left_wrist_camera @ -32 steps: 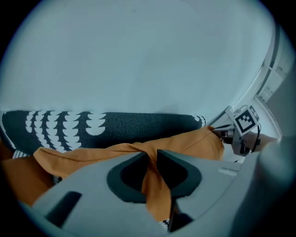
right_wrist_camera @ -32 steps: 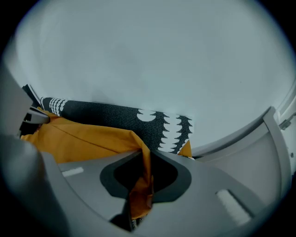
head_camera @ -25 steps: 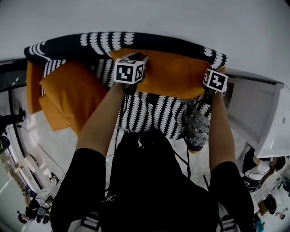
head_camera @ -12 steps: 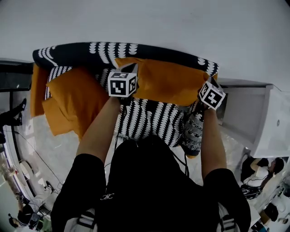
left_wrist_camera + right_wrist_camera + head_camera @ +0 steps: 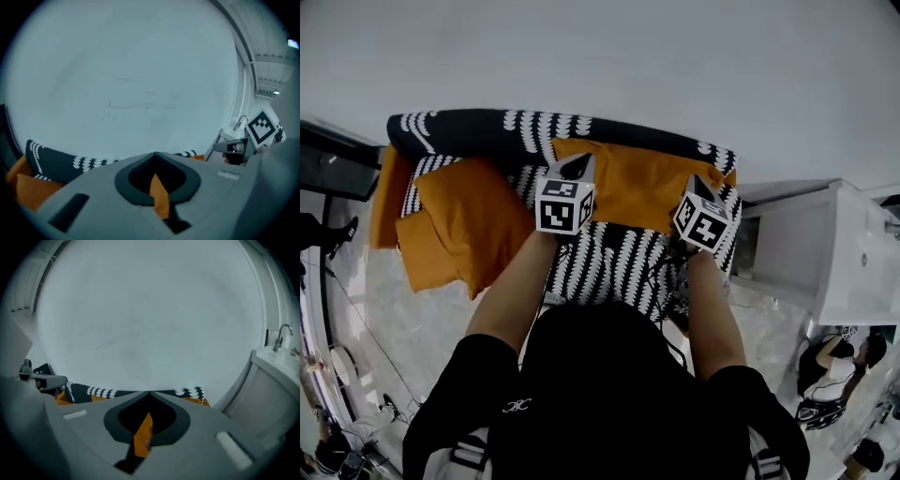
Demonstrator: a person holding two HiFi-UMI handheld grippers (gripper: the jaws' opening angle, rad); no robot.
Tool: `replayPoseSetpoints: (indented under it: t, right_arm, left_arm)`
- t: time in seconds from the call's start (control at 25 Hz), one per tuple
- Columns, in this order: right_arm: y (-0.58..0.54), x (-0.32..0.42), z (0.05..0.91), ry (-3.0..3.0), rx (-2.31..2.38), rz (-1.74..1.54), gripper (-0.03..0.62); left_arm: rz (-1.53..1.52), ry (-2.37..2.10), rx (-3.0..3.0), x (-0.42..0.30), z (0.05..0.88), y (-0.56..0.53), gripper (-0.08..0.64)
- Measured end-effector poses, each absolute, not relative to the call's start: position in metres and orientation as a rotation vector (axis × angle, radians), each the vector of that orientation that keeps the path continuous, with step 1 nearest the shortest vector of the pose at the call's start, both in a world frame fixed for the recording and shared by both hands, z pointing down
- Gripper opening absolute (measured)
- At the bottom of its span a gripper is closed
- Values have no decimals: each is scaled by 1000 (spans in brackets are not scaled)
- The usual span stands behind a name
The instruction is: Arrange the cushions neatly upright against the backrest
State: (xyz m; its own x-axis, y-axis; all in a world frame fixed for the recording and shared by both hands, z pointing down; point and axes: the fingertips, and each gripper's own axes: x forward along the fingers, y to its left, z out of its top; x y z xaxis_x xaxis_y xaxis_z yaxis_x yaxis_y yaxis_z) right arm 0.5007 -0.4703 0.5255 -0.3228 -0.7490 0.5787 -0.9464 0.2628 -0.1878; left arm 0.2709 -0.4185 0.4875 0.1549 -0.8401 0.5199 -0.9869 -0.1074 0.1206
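Note:
A black sofa with white leaf print (image 5: 609,253) carries two orange cushions. The right cushion (image 5: 633,183) leans against the backrest (image 5: 478,131). My left gripper (image 5: 578,169) is shut on its top left edge, and a strip of orange fabric (image 5: 159,194) shows between the jaws. My right gripper (image 5: 697,186) is shut on the top right edge, with orange fabric (image 5: 142,436) pinched there too. The left cushion (image 5: 464,225) lies slumped over the sofa's left end, apart from both grippers.
A white cabinet (image 5: 830,253) with a tap (image 5: 281,333) stands close to the sofa's right end. A grey patterned cushion (image 5: 677,307) peeks out under my right forearm. A plain pale wall (image 5: 609,56) rises behind the backrest.
Both grippers have risen and drawn closer together, pulling the right orange cushion's top edge up along the backrest. The left cushion has not moved on the sofa.

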Motion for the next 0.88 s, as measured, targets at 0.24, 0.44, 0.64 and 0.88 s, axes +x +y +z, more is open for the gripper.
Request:
replayPoseSetpoints:
  t: [0.24, 0.44, 0.64, 0.88]
  right_arm:
    - [-427, 440, 456, -2372, 1454, 596, 8]
    - [-408, 410, 398, -2509, 1434, 506, 8]
    - [-376, 370, 346, -2628, 1342, 396, 6]
    - [-337, 319, 292, -2790, 1226, 273, 6]
  left_arm:
    - [412, -1861, 2050, 273, 430, -382, 9]
    - [328, -1948, 2051, 271, 384, -357, 9]
    - [256, -2030, 2018, 254, 348, -328, 9]
    - [187, -2135, 1958, 228, 306, -289, 8]
